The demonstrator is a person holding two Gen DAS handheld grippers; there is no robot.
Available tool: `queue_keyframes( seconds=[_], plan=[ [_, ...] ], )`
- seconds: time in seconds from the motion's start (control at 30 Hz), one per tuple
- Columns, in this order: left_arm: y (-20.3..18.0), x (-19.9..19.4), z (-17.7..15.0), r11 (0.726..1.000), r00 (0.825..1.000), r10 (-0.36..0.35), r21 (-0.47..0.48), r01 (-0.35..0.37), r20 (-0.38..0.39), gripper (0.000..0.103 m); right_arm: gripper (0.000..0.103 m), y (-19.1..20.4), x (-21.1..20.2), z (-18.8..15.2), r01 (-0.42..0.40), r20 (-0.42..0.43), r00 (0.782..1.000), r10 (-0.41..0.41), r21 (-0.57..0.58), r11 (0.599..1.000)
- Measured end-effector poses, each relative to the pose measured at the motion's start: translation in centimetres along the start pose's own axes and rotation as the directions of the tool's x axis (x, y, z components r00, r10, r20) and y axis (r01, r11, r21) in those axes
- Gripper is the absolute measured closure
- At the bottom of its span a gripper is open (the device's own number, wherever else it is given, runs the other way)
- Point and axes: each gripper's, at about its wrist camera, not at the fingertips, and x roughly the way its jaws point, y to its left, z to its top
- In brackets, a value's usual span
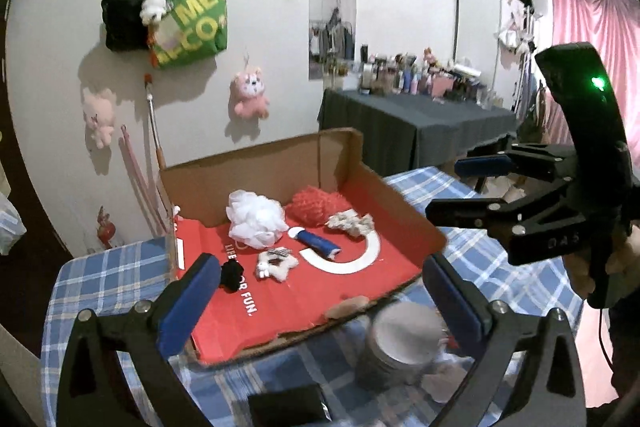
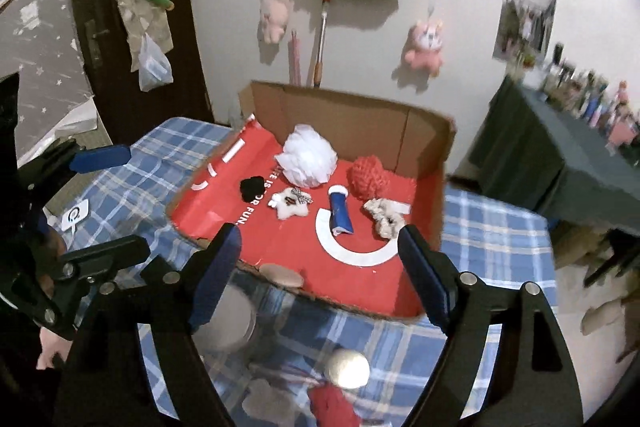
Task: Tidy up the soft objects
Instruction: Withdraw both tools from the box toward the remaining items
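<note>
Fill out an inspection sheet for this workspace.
Surface: blue plaid tablecloth.
Job's things: cardboard tray holding white mesh pouf, red knit ball, blue roll, beige scrunchie, white star plush, black pompom.
Clutter: grey lidded tin.
Claws: left claw open, empty; right claw open, empty.
Cables: black cable.
Surroundings: green tote bag, pink plush on wall.

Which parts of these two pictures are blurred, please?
Left wrist view: the grey tin near the bottom is smeared, while the box stays fairly sharp. Right wrist view: the shelf clutter at right streaks, and the foreground ball is soft.
</note>
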Motion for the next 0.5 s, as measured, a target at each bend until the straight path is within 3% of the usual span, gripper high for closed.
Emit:
queue_keyframes(
  seconds=[0.07, 0.2, 0.37, 0.5],
  plan=[
    [-0.8, -1.5, -0.5, 1.0, 1.0, -0.006, 0.0, 0.006, 0.026, 0.0, 0.014, 0.8, -2.3, -1.2, 0.012, 0.049, 0.999, -0.012, -0.005, 1.0],
    [-2.4, -4.5, -2.3, 1.0, 0.996, -0.019, -0.007, 0.019, 0.084, 0.0, 0.014, 2.1, -5.4, -4.2, 0.043, 0.12, 0.992, -0.043, -0.003, 0.999],
    [-4.1, -7.1, -5.6, 0.998, 0.988, 0.052, -0.041, -0.046, 0.145, 0.0, 0.013, 2.9, -8.0, -8.5, 0.082, 0.192, 0.977, -0.089, 0.047, 0.996],
    [-4.5, -8.3, -8.1, 0.989, 0.978, 0.105, -0.12, -0.084, 0.178, 0.0, 0.013, 3.6, -8.6, -11.3, 0.131, 0.213, 0.966, -0.144, 0.071, 0.989]
  ],
)
